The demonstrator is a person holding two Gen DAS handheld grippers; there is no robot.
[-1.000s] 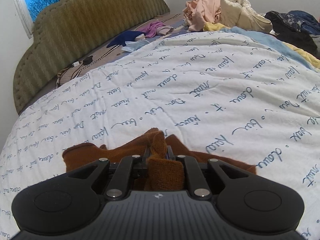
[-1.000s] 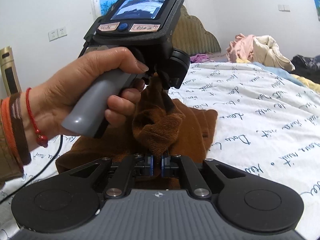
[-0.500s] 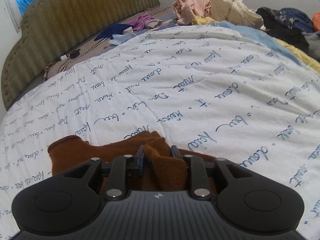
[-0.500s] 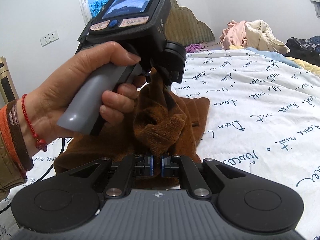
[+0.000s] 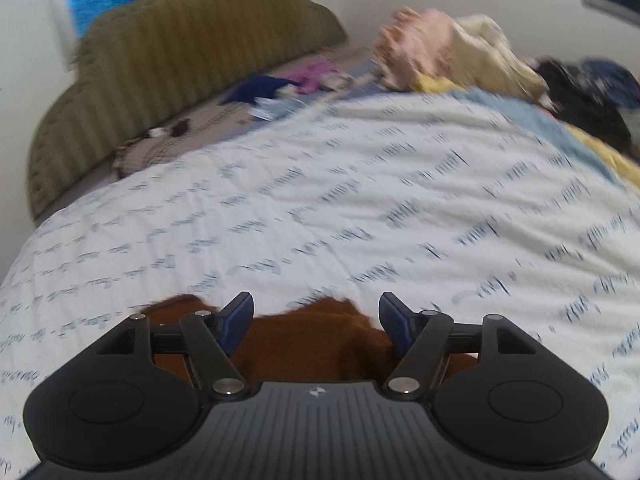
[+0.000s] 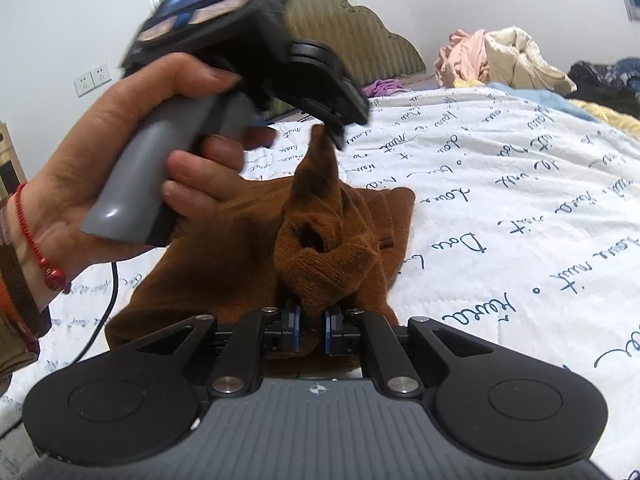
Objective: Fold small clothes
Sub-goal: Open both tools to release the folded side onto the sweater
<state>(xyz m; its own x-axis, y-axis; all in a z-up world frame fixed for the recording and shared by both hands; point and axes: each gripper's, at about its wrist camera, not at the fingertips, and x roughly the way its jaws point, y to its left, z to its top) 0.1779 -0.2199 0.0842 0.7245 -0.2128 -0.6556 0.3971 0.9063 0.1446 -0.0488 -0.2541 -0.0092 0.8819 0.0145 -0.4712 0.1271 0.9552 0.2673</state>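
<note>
Releasing: left gripper point(image 5: 316, 316), jaws just spread wide, brown garment point(image 6: 332, 248) below and between them, pads clear of it in its own view. Right gripper point(image 6: 312, 330), jaws just eased apart; whether its pads grip the bunched cloth cannot be told. Garment lies rumpled on quilt point(image 6: 520, 200). Risks: peak of cloth at the left fingertips snagging; fold slumping open if both let go.

brown garment point(image 6: 224, 256): looking like soft, matt knitted cloth
quilt point(image 5: 360, 208): showing stitched, matt printed cotton
headboard point(image 5: 168, 64): appearing ribbed olive fabric
</note>
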